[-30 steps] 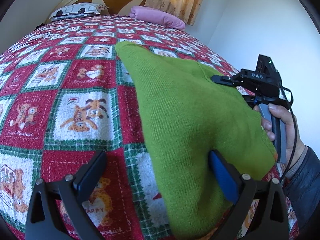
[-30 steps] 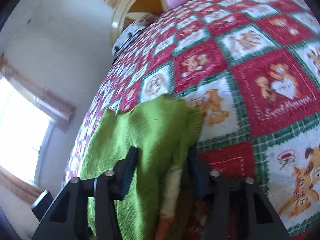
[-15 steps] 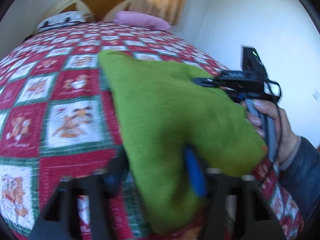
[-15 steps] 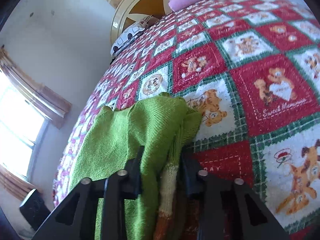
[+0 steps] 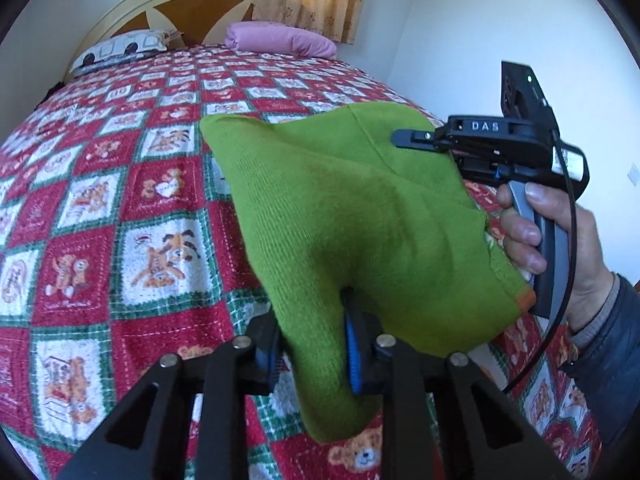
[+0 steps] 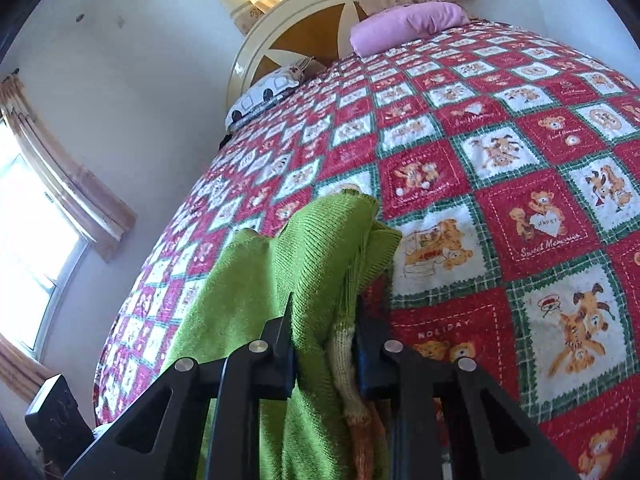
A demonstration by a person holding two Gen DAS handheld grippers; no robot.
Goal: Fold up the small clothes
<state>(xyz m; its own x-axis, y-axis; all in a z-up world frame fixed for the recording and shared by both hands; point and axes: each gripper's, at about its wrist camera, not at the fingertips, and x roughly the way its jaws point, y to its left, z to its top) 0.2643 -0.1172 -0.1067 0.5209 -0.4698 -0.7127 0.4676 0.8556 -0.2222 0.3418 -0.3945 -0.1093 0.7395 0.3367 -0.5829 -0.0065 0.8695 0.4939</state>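
Note:
A small green knitted garment (image 5: 344,216) with a cream and orange edge is held up over the red patchwork bedspread (image 5: 120,208). My left gripper (image 5: 312,352) is shut on its near lower edge. My right gripper (image 6: 324,340) is shut on another edge of the same garment (image 6: 320,248), with the cream and orange band between its fingers. The right gripper also shows in the left wrist view (image 5: 412,138), pinching the garment's far right corner, hand on its handle. Most of the garment hangs between the two grippers.
The bed fills both views, with a pink pillow (image 5: 280,38) and a white patterned pillow (image 5: 124,46) by the round headboard (image 5: 180,4). A white wall (image 5: 480,40) stands right of the bed. A window with curtains (image 6: 32,240) is on the far side.
My left gripper has closed on the garment's near edge; it was open one second ago. Both grippers have lifted the garment off the bedspread. The right gripper has stayed shut.

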